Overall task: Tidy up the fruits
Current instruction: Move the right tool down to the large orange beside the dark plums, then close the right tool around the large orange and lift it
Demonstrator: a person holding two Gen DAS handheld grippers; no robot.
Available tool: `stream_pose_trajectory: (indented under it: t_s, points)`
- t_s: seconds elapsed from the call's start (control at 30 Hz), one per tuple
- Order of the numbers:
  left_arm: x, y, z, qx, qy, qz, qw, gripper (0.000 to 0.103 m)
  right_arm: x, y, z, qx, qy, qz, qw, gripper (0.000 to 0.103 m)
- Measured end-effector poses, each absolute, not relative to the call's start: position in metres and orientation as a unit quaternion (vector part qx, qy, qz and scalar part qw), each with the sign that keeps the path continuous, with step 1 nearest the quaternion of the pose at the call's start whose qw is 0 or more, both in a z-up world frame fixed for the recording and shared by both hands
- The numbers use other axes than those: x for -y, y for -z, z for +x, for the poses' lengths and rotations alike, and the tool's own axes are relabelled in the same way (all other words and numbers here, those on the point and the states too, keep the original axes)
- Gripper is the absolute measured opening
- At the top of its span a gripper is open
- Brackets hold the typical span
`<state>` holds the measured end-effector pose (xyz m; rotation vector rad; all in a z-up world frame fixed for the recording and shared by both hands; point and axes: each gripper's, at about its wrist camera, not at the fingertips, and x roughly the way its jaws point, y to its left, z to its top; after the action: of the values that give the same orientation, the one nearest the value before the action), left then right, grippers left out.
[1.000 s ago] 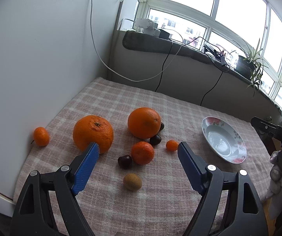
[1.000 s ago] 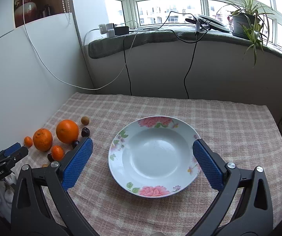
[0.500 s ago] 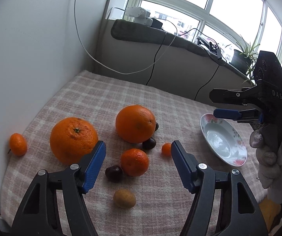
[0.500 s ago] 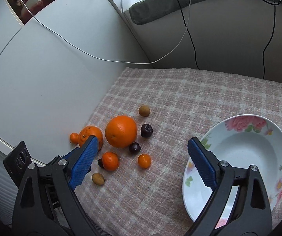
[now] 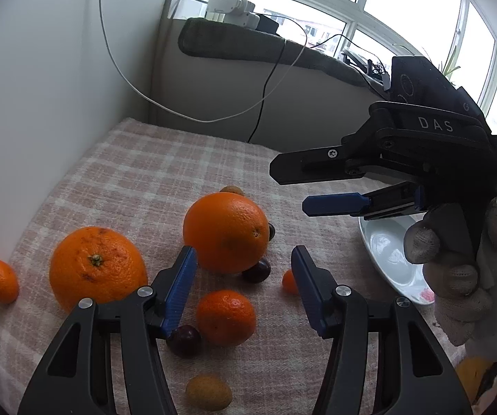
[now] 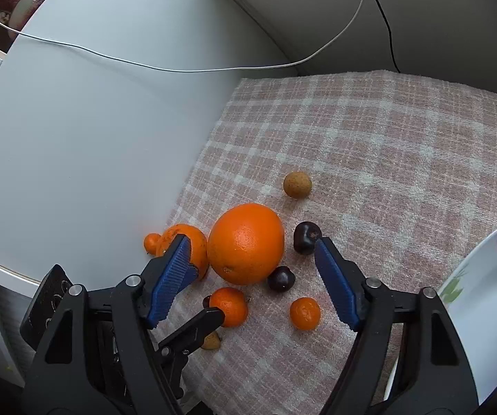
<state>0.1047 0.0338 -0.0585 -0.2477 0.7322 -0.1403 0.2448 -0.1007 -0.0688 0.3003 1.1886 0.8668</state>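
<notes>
Fruits lie clustered on the checked cloth (image 6: 404,145) beside the plate (image 6: 484,311); closing around the big orange (image 6: 246,243), the empty right gripper (image 6: 252,283) and left gripper (image 5: 241,290) could collide or scatter cherries.

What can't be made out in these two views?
- Plate: cut off by the right wrist view's edge; in the left wrist view the right tongs cover it.
- Dark fruit: mostly hidden behind the big orange.
- Small brown fruit: partly hidden by the left tongs.
</notes>
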Motion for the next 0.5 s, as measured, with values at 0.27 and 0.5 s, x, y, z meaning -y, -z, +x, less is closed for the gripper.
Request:
stream_pose_trajectory:
  t_s: [0.27,0.5]
  points:
    - [-0.037,0.06,0.116,-0.367,0.061,-0.121,0.92,0.056,0.081,0.089,0.258,-0.571,-0.402,0.151,0.7,0.074]
    - [-0.039,0.068,0.128,-0.389,0.061,-0.12,0.911,0.056,0.072,0.098,0.265,-0.586,-0.405,0.161,0.683,0.07]
